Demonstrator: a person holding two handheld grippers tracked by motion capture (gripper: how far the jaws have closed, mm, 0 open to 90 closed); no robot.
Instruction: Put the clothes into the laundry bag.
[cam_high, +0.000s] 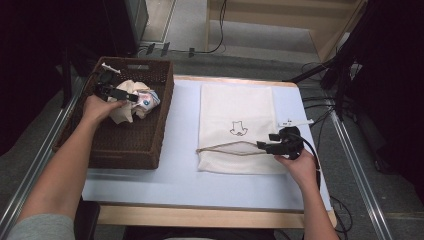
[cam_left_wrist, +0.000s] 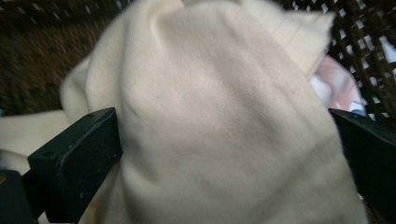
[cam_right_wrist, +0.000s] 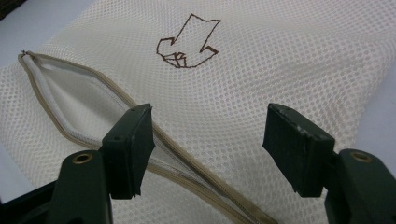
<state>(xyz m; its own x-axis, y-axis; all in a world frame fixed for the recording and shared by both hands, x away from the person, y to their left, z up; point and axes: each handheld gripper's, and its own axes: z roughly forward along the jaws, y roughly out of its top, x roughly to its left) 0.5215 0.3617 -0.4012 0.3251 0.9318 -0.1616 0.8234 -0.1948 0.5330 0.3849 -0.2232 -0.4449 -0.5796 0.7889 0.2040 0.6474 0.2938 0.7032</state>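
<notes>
A: In the wicker basket (cam_high: 131, 142) at the desk's left, the left gripper (cam_high: 131, 98) stands with jaws wide around a cream garment (cam_left_wrist: 219, 121); the pads do not look pressed.

B: And the mesh laundry bag (cam_high: 236, 107)?

A: Flat on the desk (cam_high: 180, 165), its zipper mouth (cam_right_wrist: 88, 100) gaping. The right gripper (cam_high: 265, 145) hovers at that opening, jaws wide, holding nothing.

B: Progress?

A: Early, by my reading: bag open, garment ungrasped, loading and zipping left.
</notes>
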